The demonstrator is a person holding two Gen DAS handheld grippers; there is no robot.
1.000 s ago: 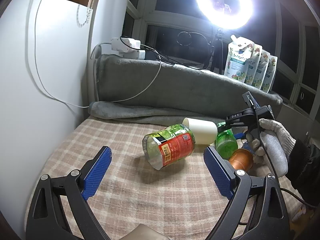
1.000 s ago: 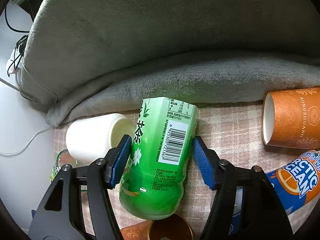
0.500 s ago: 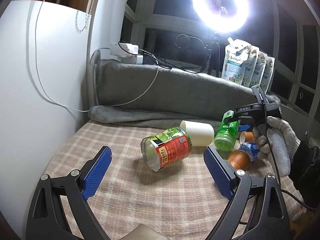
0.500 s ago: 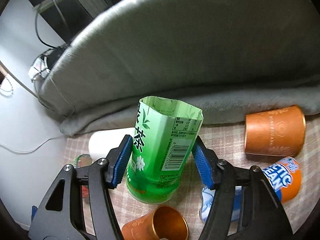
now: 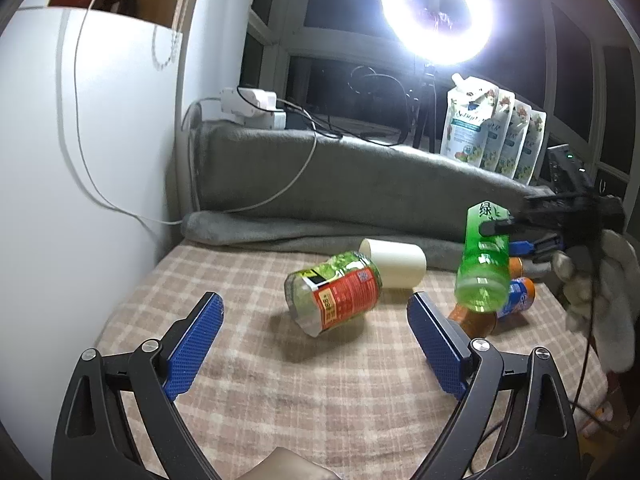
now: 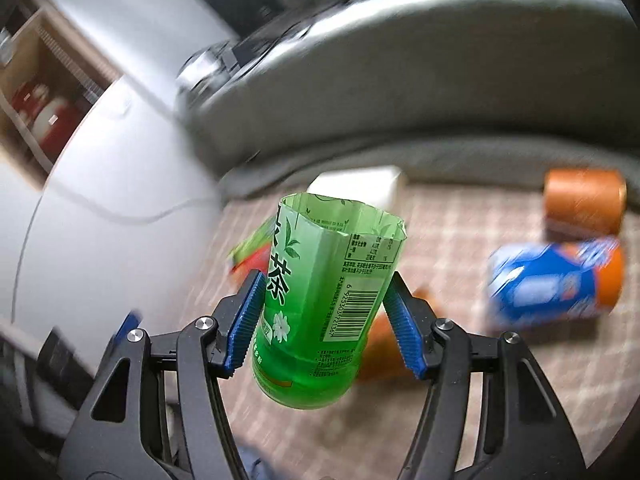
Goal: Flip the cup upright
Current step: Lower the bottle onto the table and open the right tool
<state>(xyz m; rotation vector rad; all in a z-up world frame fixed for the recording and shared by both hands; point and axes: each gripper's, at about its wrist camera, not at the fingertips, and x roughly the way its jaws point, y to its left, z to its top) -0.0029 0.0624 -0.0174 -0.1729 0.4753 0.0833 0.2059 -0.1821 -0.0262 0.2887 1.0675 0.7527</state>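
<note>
My right gripper [image 6: 326,320] is shut on a green tea cup [image 6: 320,300] cut from a bottle. It holds the cup in the air, nearly upright with the open end up; it also shows in the left wrist view [image 5: 482,256], above the checked cloth [image 5: 280,380]. My left gripper [image 5: 316,344] is open and empty, low over the cloth in front of a red-labelled cup [image 5: 334,292] lying on its side. A white cup [image 5: 394,262] lies on its side behind it.
An orange cup [image 6: 582,204] and a blue-orange cup [image 6: 556,284] lie on the cloth at right. A copper cup [image 5: 474,320] lies under the green one. A grey cushion [image 5: 360,184] bounds the back, a white wall [image 5: 80,200] the left.
My right gripper has lifted the green cup off the cloth and turned it from lying flat to nearly upright. The left gripper has stayed open and drawn back slightly.
</note>
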